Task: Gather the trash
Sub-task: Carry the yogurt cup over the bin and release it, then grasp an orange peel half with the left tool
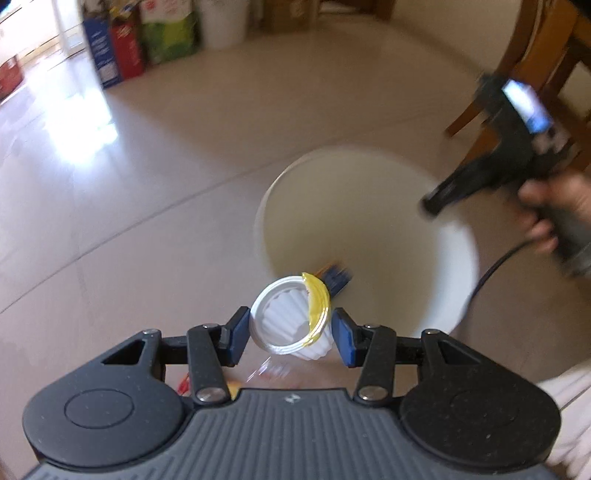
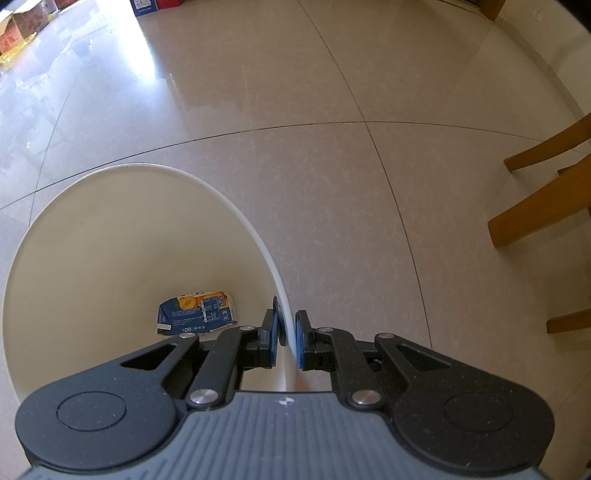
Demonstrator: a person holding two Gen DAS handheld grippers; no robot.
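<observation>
My left gripper (image 1: 291, 330) is shut on a small white fluted plastic cup (image 1: 282, 323), whose yellow foil lid (image 1: 317, 302) is peeled back on one side. The cup hangs just in front of the near rim of a white trash bin (image 1: 458, 258). A blue and orange drink carton (image 1: 338, 278) lies at the bottom of the bin. In the right wrist view my right gripper (image 2: 287, 332) is shut on the rim of the bin (image 2: 110, 229), with the carton (image 2: 195, 312) lying inside. The left wrist view shows the right gripper (image 1: 432, 205), blurred, held by a hand (image 1: 554, 218).
The bin stands on a glossy tiled floor. Wooden chair legs (image 2: 535, 214) are to the right of it. Coloured boxes (image 1: 122, 48) and a white bucket (image 1: 223, 22) line the far wall. A crumpled clear wrapper (image 1: 273, 369) lies on the floor below my left gripper.
</observation>
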